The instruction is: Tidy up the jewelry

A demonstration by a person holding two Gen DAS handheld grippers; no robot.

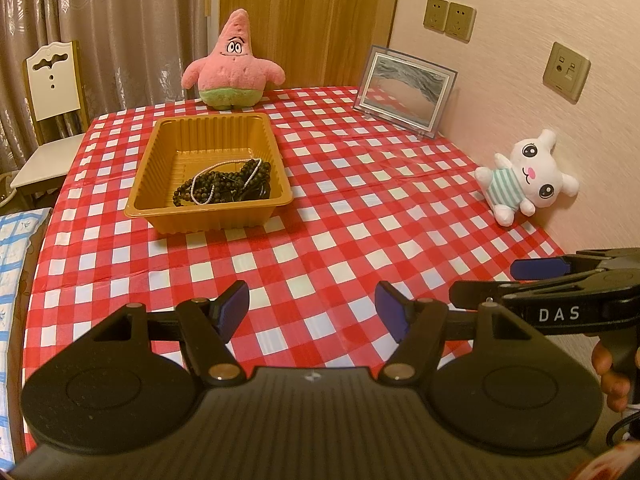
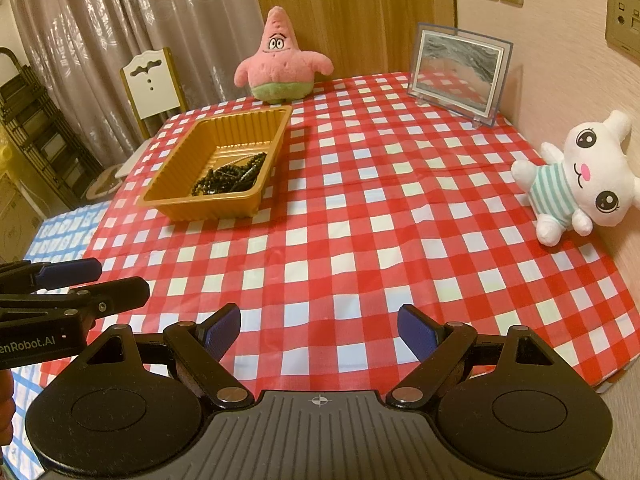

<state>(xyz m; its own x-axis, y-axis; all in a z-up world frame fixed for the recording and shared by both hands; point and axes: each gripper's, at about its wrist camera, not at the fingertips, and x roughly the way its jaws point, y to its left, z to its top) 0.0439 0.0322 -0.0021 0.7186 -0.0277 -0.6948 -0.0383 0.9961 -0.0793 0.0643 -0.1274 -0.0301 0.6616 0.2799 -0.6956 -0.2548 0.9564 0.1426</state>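
The gold tray [image 1: 208, 200] sits just before the pink starfish plush [image 1: 233, 68], holding dark bead strands [image 1: 236, 184] and one pearl string [image 1: 206, 194]; both claws, left gripper [image 1: 312, 312] and right gripper [image 2: 320, 330], gape wide, empty.

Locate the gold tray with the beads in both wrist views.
Left wrist: gold tray, left of centre, mid-height, beads in its near right corner.
Right wrist: gold tray, left, mid-height.
Shared landmark: pink star plush behind the tray.

Dark and white bead strands [image 1: 228, 182] heaped in orange tray [image 1: 160, 204].
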